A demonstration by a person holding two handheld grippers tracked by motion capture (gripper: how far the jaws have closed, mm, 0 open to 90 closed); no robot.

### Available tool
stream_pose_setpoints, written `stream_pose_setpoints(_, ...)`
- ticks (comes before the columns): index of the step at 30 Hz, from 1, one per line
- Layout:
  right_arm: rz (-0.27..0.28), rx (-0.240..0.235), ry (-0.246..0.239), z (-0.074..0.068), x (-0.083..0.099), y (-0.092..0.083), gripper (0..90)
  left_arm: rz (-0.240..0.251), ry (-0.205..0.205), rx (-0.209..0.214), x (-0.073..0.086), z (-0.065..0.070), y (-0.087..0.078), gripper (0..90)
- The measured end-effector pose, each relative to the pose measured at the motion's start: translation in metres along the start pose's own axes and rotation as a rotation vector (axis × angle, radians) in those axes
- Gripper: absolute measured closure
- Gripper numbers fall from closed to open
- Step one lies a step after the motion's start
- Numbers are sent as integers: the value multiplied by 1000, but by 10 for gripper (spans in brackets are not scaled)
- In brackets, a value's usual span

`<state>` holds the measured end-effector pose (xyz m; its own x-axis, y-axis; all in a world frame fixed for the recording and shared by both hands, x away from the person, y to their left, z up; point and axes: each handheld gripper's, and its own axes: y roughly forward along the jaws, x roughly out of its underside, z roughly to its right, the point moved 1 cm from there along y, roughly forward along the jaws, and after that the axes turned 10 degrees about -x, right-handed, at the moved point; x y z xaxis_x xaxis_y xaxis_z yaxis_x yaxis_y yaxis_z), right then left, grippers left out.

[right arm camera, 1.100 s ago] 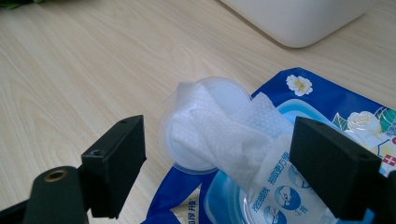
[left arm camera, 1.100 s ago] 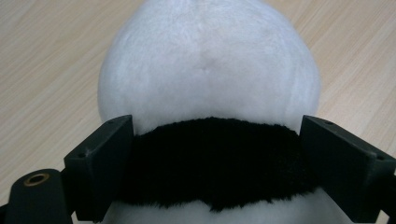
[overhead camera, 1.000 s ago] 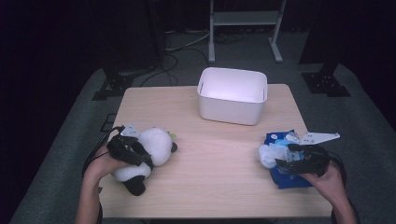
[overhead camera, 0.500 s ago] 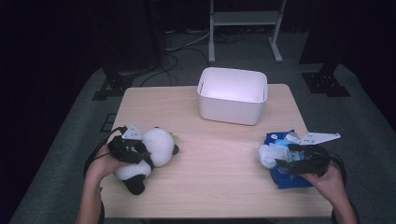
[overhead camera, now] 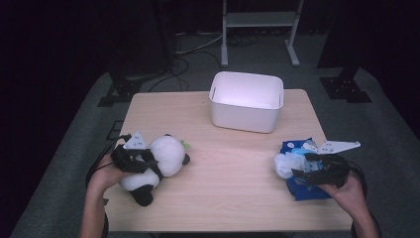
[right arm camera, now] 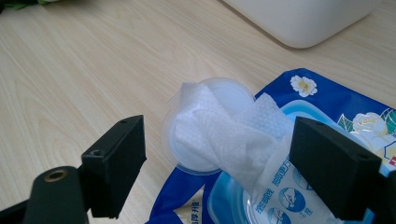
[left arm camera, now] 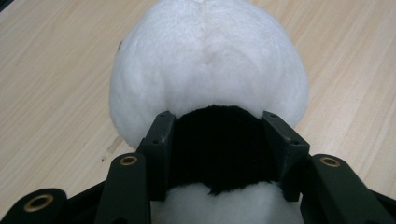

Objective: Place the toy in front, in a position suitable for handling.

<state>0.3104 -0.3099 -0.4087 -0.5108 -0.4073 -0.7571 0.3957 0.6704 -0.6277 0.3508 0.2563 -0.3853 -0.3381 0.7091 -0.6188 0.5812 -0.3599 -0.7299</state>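
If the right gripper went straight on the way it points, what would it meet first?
Most likely the white wipe sticking out of the blue pack, which lies between the right gripper's open jaws; depth is hard to judge.

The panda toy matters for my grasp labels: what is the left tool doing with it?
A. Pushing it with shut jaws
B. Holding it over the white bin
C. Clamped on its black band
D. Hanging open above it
C: in the left gripper view the left tool has both jaws pressed into the black band of the panda toy, which lies on the table.
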Motion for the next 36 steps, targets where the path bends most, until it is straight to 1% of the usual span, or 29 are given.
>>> stream_pose_setpoints(2, -1, -2, 1, 0, 0, 0, 172, 2, 0, 15, -2, 1, 0, 510)
stream_pose_setpoints(4, 0, -4, 2, 1, 0, 0, 172, 11, 10, 29, -5, 4, 2, 510)
stream_pose_setpoints(6, 0, -5, 4, 1, 0, 0, 172, 14, 10, 31, -8, 5, 3, 510)
stream_pose_setpoints(8, 4, -5, 4, 2, 0, -1, 172, 13, 28, 41, -12, 6, 5, 511)
stream_pose_setpoints(10, 7, -7, 8, 3, 0, -2, 172, 14, 35, 51, -17, 8, 7, 511)
stream_pose_setpoints(18, 12, -10, 19, 5, 2, -5, 172, 36, 78, 92, -38, 20, 16, 511)
stream_pose_setpoints(21, 19, -9, 21, 5, 2, -7, 172, 37, 81, 106, -43, 23, 20, 511)
stream_pose_setpoints(26, 15, -10, 26, 6, 3, -7, 172, 33, 115, 131, -55, 32, 29, 511)
stream_pose_setpoints(28, 14, -9, 26, 7, 4, -7, 172, 32, 137, 142, -60, 35, 31, 511)
stream_pose_setpoints(30, 14, -8, 31, 7, 4, -8, 172, 33, 149, 154, -66, 39, 34, 510)
stream_pose_setpoints(35, 16, -8, 26, 7, 4, -8, 172, 33, 182, 178, -78, 47, 41, 510)
stream_pose_setpoints(36, 12, -10, 26, 7, 4, -8, 172, 30, 196, 185, -83, 50, 43, 509)
